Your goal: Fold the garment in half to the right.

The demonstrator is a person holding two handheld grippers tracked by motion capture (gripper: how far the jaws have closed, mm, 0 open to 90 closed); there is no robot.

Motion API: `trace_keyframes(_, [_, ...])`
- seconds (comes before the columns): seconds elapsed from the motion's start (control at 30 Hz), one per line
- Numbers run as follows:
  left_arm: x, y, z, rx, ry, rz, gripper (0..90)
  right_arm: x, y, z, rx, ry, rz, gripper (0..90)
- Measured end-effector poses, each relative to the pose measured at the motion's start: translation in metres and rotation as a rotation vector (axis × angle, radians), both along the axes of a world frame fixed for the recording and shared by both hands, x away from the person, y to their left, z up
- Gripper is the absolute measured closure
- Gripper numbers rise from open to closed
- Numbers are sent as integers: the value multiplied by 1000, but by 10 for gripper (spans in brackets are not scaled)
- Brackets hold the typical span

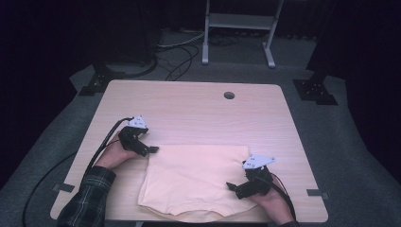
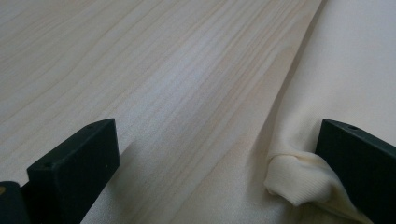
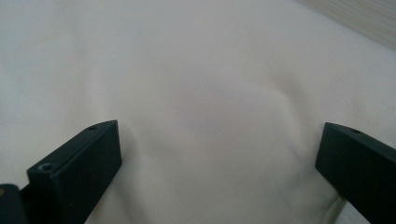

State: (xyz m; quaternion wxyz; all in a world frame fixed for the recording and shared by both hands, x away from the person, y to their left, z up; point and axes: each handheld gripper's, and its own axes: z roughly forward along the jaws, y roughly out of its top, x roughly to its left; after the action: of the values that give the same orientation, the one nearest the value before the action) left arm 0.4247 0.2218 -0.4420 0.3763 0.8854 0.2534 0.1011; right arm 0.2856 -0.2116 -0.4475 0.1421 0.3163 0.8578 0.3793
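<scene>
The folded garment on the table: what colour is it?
The garment is pale cream-yellow, plain with no print; the high view shows it best.

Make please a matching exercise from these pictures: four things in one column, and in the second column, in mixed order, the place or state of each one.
Things
1. left gripper
2. right gripper
3. cream garment
4. round cable hole

Places or states
A. lies spread flat on the near half of the wooden table
B. open, over the middle of the fabric on its right side
C. in the tabletop near the far edge
D. open, at the garment's far left corner, one jaw beside a ribbed cuff

Pairs: 1-D, 2-B, 3-A, 4-C
</scene>
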Motion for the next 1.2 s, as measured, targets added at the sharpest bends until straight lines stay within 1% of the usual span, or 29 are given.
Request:
trace_keyframes(0.17, [0,-1,0,2,-2,2,0,0,-1,0,3,1,4,0])
trace_keyframes(0.23, [-1,-2,0,3,-2,3,0,0,-2,2,18,6,4,0])
trace_keyframes(0.3, [-1,-2,0,4,-2,6,0,-1,-2,5,34,-2,10,0])
trace_keyframes(0.47, [-1,-2,0,2,-1,15,0,-5,3,20,130,-42,47,0])
trace_keyframes(0.53, [-1,-2,0,2,-1,15,0,-5,8,26,156,-53,66,0])
trace_keyframes(0.6, [-1,-2,0,3,-2,15,0,-4,13,30,182,-53,80,0])
trace_keyframes(0.7, [-2,-3,0,0,-1,19,0,-2,23,35,218,-41,113,0])
trace_keyframes(0.8, [-1,-3,0,1,0,17,0,-1,35,39,231,-29,147,0])
trace_keyframes(0.87, [-1,-3,0,0,0,17,0,1,44,41,246,-20,182,1])
trace_keyframes(0.97, [-1,-3,0,-3,0,16,0,2,60,41,255,-10,230,0])
trace_keyframes(1.07, [-1,-3,0,-1,-1,13,0,1,80,42,264,-12,277,1])
trace_keyframes(1.2, [-1,-3,0,-5,-1,15,0,1,106,43,263,-9,322,1])
